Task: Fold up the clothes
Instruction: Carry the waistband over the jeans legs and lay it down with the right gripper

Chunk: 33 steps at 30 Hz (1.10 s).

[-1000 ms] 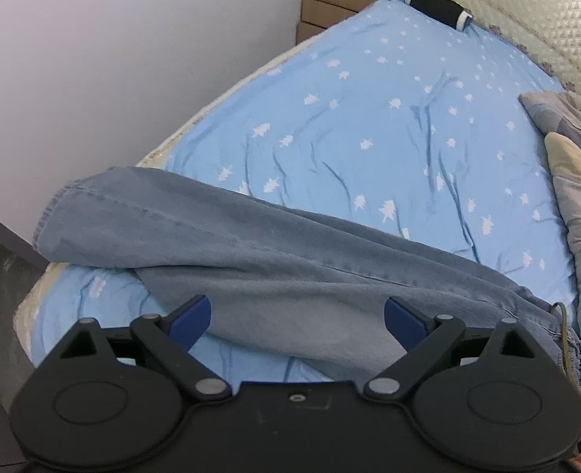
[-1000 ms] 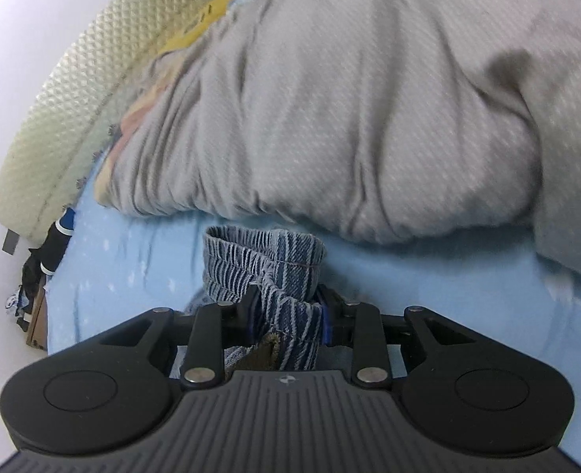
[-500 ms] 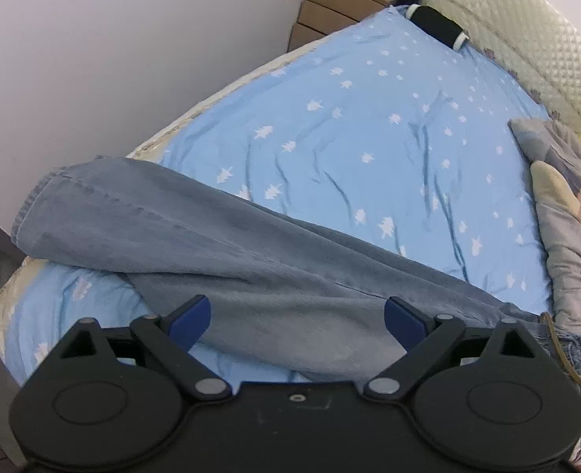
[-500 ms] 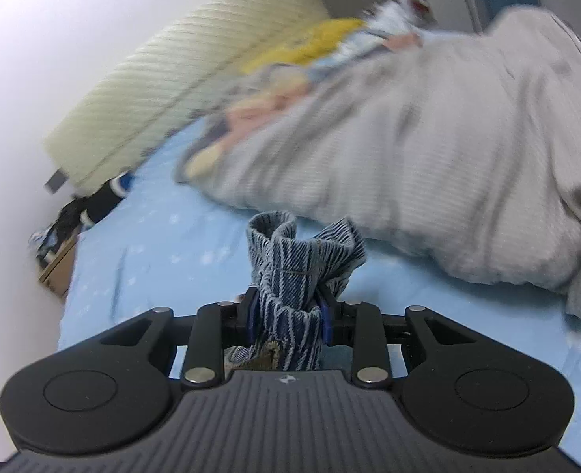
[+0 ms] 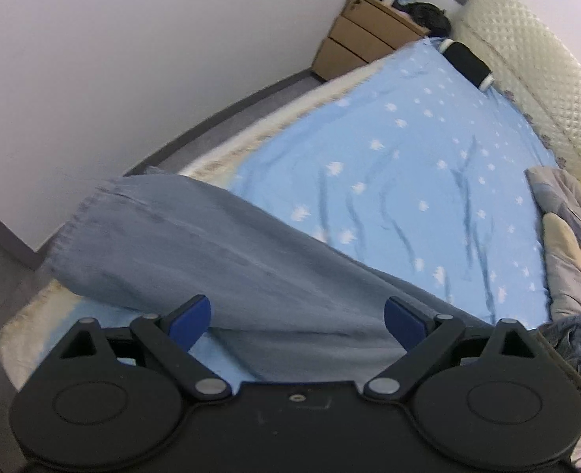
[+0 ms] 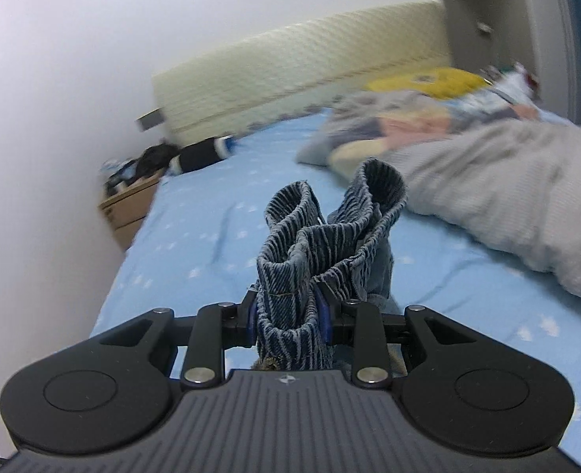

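Observation:
A pair of light blue jeans (image 5: 227, 260) lies across the near end of the bed, its leg hem toward the left edge. My left gripper (image 5: 297, 317) is open and empty, its blue pads (image 5: 189, 317) wide apart just above the jeans leg. My right gripper (image 6: 288, 311) is shut on the bunched elastic waistband of the jeans (image 6: 310, 244), which stands up between the pads above the sheet. The waistband end also shows at the right edge of the left wrist view (image 5: 578, 339).
The bed has a light blue starred sheet (image 5: 408, 165) and a quilted cream headboard (image 5: 535, 63). A grey duvet (image 6: 507, 193) and pillows lie on the right side. A wooden nightstand (image 5: 361, 39) stands by the wall; a black roll (image 5: 467, 63) lies near the headboard.
My right gripper has lifted and swung up with the waistband, from facing the duvet to facing the headboard. The left gripper has risen a little and stays open over the leg.

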Each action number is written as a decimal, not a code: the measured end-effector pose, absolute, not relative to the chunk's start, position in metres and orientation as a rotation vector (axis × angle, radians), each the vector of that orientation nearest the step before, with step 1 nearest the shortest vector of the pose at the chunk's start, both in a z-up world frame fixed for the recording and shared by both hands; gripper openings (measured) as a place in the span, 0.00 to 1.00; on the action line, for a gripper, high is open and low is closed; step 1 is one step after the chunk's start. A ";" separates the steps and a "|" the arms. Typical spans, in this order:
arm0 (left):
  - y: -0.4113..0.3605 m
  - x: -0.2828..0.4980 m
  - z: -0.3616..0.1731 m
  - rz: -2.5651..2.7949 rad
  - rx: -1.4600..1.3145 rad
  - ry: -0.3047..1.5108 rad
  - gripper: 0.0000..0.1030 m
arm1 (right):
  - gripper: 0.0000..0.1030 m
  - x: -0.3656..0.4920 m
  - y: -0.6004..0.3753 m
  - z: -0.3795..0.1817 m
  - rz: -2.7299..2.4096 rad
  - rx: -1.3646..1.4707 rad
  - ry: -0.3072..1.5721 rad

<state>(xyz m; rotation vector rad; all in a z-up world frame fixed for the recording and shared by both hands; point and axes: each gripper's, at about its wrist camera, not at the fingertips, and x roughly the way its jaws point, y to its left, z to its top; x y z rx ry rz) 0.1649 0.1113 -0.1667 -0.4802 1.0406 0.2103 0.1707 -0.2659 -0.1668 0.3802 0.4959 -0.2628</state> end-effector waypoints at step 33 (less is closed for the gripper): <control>0.207 0.179 -0.199 0.076 -0.502 1.081 0.92 | 0.49 0.201 -0.055 -0.243 0.352 -0.020 0.848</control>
